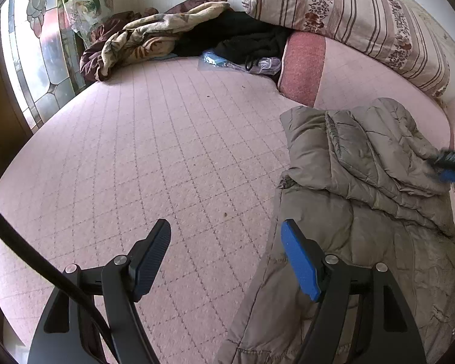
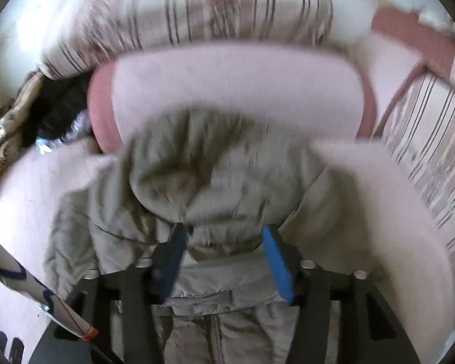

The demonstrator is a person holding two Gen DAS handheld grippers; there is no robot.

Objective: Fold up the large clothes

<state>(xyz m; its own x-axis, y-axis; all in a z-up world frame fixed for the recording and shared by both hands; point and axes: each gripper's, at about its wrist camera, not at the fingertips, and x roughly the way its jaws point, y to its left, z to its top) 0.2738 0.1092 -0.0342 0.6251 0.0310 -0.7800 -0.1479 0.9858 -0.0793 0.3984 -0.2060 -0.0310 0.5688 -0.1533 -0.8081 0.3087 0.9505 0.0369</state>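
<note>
A grey-green padded jacket (image 1: pixel 364 182) lies rumpled on the pink bedspread (image 1: pixel 154 151), lower right of frame. The left gripper (image 1: pixel 226 254) hangs spread wide, empty, at the jacket's edge. The right gripper (image 2: pixel 224 261), blurred, also gapes open over the jacket's folds.

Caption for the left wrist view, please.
Open left gripper hovers over the pink bedspread beside the partly folded olive puffer jacket.

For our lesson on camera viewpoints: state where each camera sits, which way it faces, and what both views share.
Left wrist: on the left gripper, jaws open, looking across the pink bed; the right gripper shows at the frame's edge.
Right wrist: on the right gripper, jaws open, blurred, above the padded jacket.
Shared: jacket, bed, striped pillow.
</note>
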